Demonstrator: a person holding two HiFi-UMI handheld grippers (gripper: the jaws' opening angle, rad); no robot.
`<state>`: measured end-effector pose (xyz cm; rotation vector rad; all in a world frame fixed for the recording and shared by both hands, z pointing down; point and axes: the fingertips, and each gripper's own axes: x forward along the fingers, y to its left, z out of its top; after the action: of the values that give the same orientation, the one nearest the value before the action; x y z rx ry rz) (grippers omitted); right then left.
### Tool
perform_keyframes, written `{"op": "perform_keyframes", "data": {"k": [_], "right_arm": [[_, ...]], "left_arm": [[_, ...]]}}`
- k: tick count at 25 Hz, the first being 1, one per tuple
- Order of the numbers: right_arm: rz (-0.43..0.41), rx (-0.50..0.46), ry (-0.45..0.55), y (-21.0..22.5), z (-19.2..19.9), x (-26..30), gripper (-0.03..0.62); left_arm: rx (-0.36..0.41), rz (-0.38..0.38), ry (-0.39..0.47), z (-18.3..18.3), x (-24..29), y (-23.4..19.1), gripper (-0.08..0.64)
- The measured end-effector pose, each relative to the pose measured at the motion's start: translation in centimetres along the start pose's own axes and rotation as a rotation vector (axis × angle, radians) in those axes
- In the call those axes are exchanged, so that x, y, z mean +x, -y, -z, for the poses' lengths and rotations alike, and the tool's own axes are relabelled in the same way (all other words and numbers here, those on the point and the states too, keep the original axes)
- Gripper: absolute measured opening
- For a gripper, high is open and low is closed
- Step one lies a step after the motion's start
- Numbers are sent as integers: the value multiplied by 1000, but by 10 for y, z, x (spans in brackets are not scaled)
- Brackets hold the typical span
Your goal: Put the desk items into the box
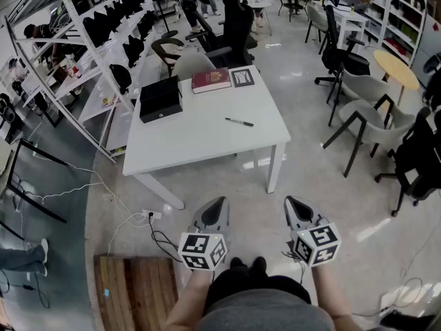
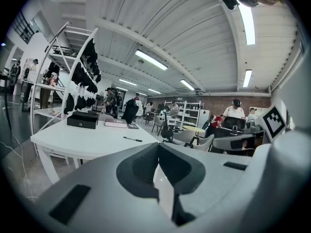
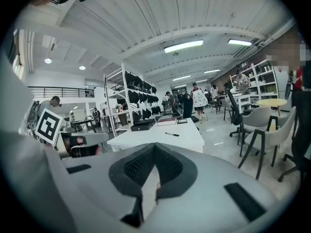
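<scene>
A white table [image 1: 200, 133] stands a few steps ahead of me. On it lie a black box [image 1: 160, 98] at the far left, a dark red book [image 1: 211, 80], a small black-and-white card [image 1: 241, 77] beside the book, and a black pen [image 1: 239, 122] towards the right. My left gripper [image 1: 218, 204] and right gripper [image 1: 292, 203] hang low over the floor, short of the table, both shut and empty. The left gripper view shows the left gripper [image 2: 156, 145] with its tips meeting, the box [image 2: 82, 120] and the pen [image 2: 132, 139] beyond. In the right gripper view the right gripper [image 3: 154, 146] points at the table [image 3: 160, 136].
White shelving [image 1: 103, 40] with dark items runs along the table's left. A black office chair [image 1: 234, 26] stands behind the table, grey chairs [image 1: 368, 112] to the right. Cables and a power strip [image 1: 150, 216] lie on the floor at the left. A wooden pallet [image 1: 134, 288] lies near my feet.
</scene>
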<state>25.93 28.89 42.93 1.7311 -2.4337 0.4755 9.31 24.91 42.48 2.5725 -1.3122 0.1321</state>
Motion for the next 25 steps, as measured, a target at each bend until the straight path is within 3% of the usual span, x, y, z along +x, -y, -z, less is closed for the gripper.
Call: {"op": "perform_keyframes", "data": {"k": [25], "right_arm": [[-43, -36, 28, 6, -13, 19, 5]], "left_arm": [[10, -44, -19, 4, 14, 5, 6]]}}
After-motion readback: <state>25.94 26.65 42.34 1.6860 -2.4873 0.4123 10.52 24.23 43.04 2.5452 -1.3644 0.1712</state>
